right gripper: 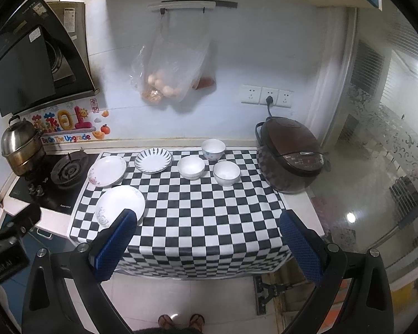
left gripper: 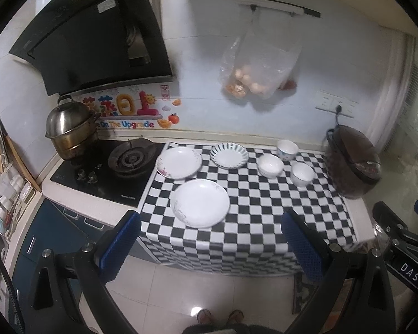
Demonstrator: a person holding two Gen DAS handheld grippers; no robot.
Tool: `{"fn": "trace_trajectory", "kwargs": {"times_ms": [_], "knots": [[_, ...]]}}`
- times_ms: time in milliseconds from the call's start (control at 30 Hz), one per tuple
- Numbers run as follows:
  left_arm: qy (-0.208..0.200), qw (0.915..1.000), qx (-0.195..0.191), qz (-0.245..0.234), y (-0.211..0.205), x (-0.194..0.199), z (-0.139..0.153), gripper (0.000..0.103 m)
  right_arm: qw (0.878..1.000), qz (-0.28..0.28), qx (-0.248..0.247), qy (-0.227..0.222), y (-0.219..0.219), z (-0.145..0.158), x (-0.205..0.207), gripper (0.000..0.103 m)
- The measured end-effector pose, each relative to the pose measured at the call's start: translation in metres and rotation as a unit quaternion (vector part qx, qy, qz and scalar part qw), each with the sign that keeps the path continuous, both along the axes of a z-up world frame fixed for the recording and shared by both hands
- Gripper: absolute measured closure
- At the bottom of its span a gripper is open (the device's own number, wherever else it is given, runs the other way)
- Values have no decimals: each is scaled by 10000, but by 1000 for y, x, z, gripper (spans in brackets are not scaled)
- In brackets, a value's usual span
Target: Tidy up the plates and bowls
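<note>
Three plates lie on a checkered cloth [left gripper: 264, 208]: a large white plate [left gripper: 200, 203] at the front left, a floral plate [left gripper: 179, 162] behind it, a striped-rim plate [left gripper: 229, 155] further back. Three white bowls [left gripper: 270, 165] [left gripper: 302, 174] [left gripper: 287, 149] stand to their right. The same plates [right gripper: 119, 205] [right gripper: 107, 171] [right gripper: 153, 160] and bowls [right gripper: 191, 167] [right gripper: 226, 173] [right gripper: 213, 149] show in the right wrist view. My left gripper [left gripper: 211, 247] and right gripper [right gripper: 206, 246] are both open and empty, held back from the counter's front edge.
A gas hob [left gripper: 131, 158] with a steel steamer pot [left gripper: 69, 128] is at the left. A brown rice cooker [right gripper: 289, 158] stands at the cloth's right end. A plastic bag of eggs [right gripper: 167, 83] hangs on the wall. The tiled floor [right gripper: 209, 297] lies below.
</note>
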State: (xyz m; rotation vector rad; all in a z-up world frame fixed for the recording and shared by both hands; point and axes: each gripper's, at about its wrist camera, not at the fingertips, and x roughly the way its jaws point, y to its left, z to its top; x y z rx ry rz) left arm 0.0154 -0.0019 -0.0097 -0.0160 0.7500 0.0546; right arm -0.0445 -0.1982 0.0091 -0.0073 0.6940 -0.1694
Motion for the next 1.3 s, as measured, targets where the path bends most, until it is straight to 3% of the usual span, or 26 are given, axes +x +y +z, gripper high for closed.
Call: {"fn": "trace_trajectory", "kwargs": {"times_ms": [133, 333, 533, 733, 900, 967, 1033, 1300], "knots": [[54, 9993, 249, 264, 7, 31, -26, 0, 9992, 390, 106, 15, -5, -27, 30, 0], [878, 9944, 130, 569, 44, 98, -92, 0, 9883, 1000, 621, 966, -3, -105, 112, 0], [1591, 9841, 35, 784, 84, 171, -164, 0, 9648, 1328, 1132, 1969, 21, -191, 204, 1], [2210, 9734, -69, 608, 118, 246, -230, 1, 9405, 1409, 1330, 2791, 60, -275, 294, 4], [2934, 9551, -379, 184, 143, 307, -295, 11, 9163, 1356, 1785, 3320, 89, -332, 356, 11], [3207, 9463, -416, 42, 153, 326, -319, 24, 9056, 1333, 1932, 3532, 99, -353, 378, 14], [3440, 9374, -521, -135, 160, 342, -339, 30, 8953, 1285, 2093, 3717, 107, -372, 396, 19], [4091, 9068, -732, -700, 168, 372, -389, 52, 8589, 1123, 2647, 4238, 120, -425, 437, 51]]}}
